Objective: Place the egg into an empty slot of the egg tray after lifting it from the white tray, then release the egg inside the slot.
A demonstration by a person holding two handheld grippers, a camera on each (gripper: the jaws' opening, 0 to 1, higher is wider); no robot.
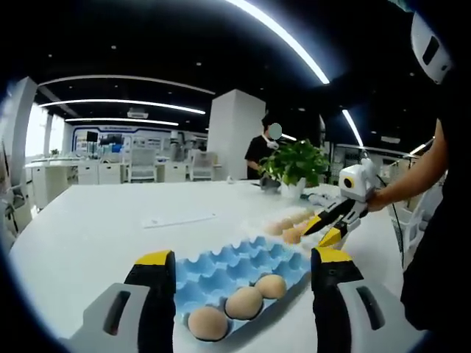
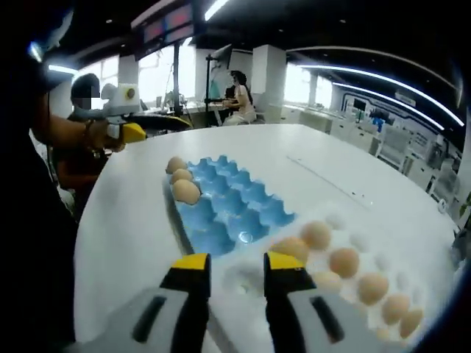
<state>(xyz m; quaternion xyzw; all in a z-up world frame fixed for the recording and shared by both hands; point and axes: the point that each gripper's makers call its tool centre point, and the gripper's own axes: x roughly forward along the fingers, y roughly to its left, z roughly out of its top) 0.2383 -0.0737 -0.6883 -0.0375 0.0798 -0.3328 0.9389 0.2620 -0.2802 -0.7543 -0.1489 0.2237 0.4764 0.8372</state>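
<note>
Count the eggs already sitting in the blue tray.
3. They sit in a row along one edge of the blue tray: one at the corner, one in the middle, and one beside it. The other slots look empty.

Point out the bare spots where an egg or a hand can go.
The blue egg tray is free except for three eggs along one edge. Bare table lies beyond it. The white tray is crowded with eggs.
</note>
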